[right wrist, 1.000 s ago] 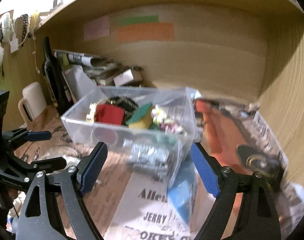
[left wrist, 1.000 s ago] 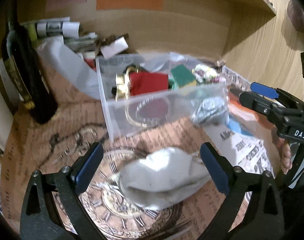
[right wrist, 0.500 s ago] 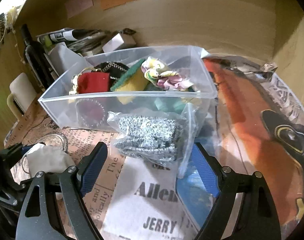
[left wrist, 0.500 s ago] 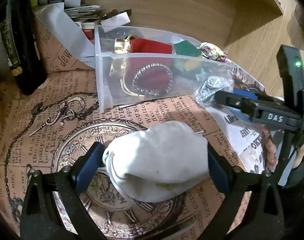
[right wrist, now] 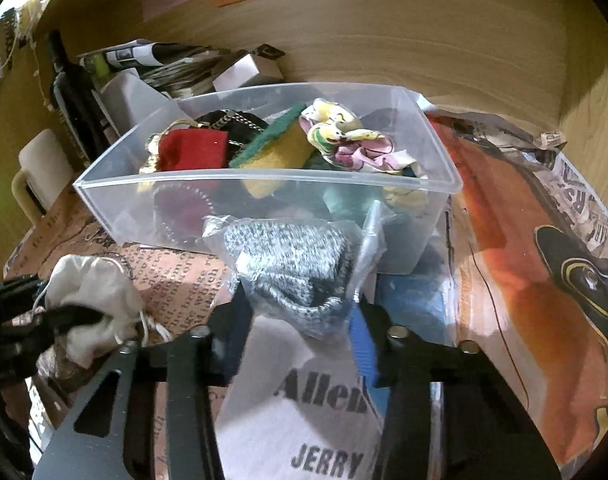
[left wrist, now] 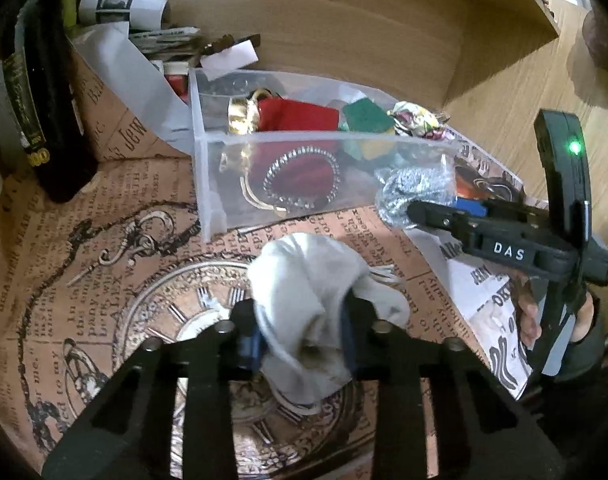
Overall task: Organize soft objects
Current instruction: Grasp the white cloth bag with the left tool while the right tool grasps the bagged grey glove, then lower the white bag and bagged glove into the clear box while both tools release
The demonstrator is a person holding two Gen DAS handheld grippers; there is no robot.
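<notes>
L gripper (left wrist: 300, 344) pinching white pouch (left wrist: 307, 280) | R gripper (right wrist: 300, 332) pinching bagged grey knit (right wrist: 288, 264) | risk: slick bag slips, snags bin (right wrist: 264, 178) near wall

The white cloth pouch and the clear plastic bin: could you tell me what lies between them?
Only bare printed paper separates the white cloth pouch from the clear plastic bin, seen in the left wrist view.

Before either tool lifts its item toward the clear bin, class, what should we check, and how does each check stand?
1. Left tool shut on the white pouch: ok.
2. Right tool shut on the bagged grey knit: ok.
3. Clear bin open-topped: ok.
4. Room left in the bin: cannot tell; red pouch and sponge pile near the rim.
5. Pouch drawstring hangs loose: not ok.
</notes>
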